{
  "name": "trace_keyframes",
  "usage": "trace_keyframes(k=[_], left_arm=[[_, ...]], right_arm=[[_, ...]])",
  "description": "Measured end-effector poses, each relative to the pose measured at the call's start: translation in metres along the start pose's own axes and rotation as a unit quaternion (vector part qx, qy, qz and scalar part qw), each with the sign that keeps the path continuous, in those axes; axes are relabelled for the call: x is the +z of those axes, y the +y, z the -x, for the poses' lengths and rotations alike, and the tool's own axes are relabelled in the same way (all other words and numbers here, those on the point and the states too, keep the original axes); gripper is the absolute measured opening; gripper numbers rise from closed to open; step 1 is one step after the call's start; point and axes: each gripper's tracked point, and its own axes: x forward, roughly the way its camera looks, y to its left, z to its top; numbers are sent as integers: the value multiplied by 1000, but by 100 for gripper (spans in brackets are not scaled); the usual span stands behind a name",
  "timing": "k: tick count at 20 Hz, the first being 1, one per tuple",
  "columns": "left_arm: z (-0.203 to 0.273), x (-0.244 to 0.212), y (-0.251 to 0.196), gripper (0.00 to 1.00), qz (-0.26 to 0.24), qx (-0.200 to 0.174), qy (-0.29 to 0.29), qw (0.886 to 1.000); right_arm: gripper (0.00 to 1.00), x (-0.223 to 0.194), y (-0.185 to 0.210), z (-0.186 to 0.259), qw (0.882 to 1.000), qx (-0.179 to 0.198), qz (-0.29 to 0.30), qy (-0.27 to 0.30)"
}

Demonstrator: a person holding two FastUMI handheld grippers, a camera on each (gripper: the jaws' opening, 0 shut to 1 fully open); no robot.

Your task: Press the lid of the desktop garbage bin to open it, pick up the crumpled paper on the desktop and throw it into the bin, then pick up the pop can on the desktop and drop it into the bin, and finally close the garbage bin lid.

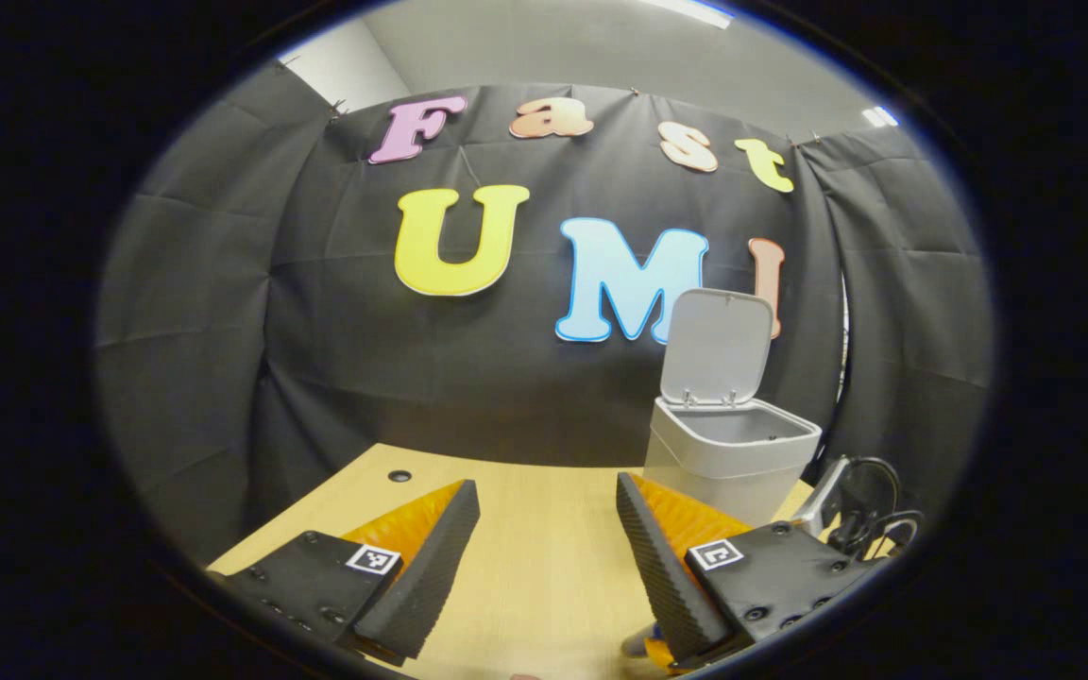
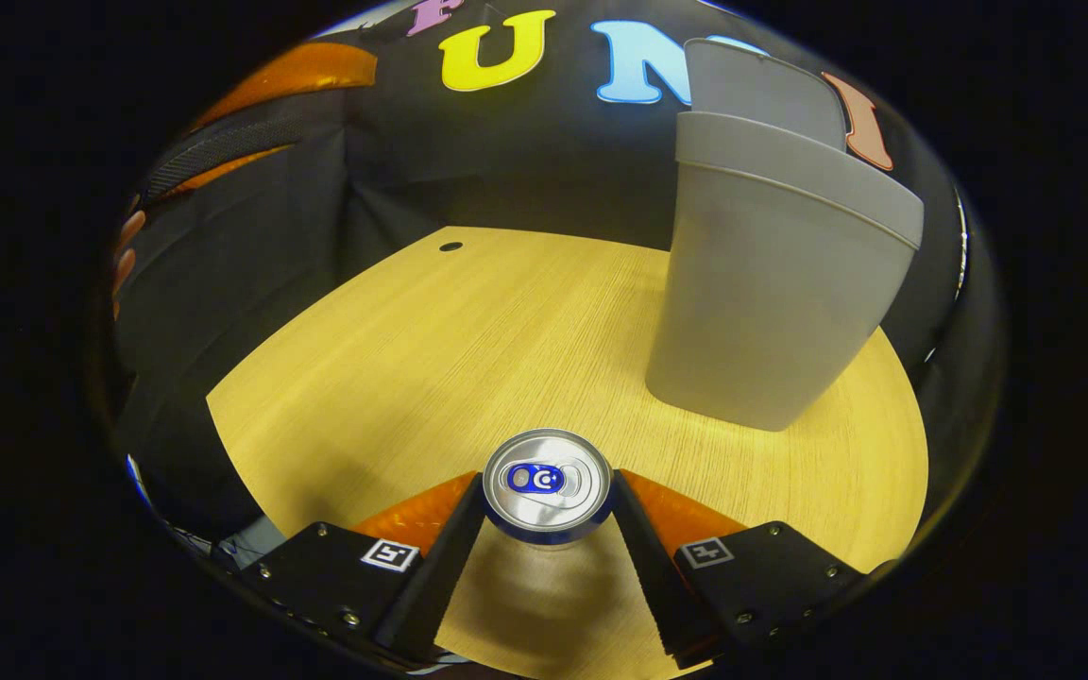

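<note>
Pale wooden desktop — your right gripper is pinching the silver aluminium pop can; left gripper is hanging spread — be lifting straight, clearing the grey plastic bin's rim.

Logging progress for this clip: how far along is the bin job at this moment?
Done: the bin has its lid standing open, and no crumpled paper lies on the visible desktop; whether it is inside the bin cannot be seen. In hand: the right gripper is closed on the upright pop can. The left gripper is open. Left: drop the can in, close the lid.
</note>
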Motion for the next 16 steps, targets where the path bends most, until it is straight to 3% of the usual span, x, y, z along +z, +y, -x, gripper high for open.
trace_keyframes(k=[9,16], left_arm=[[-3,1,-12,95,-1,-14,-1,1000],[-6,4,-23,96,0,-23,-6,1000]], right_arm=[[85,64,-19,63,996,-11,-20,-84],[85,125,-42,109,982,-44,-24,-184]])
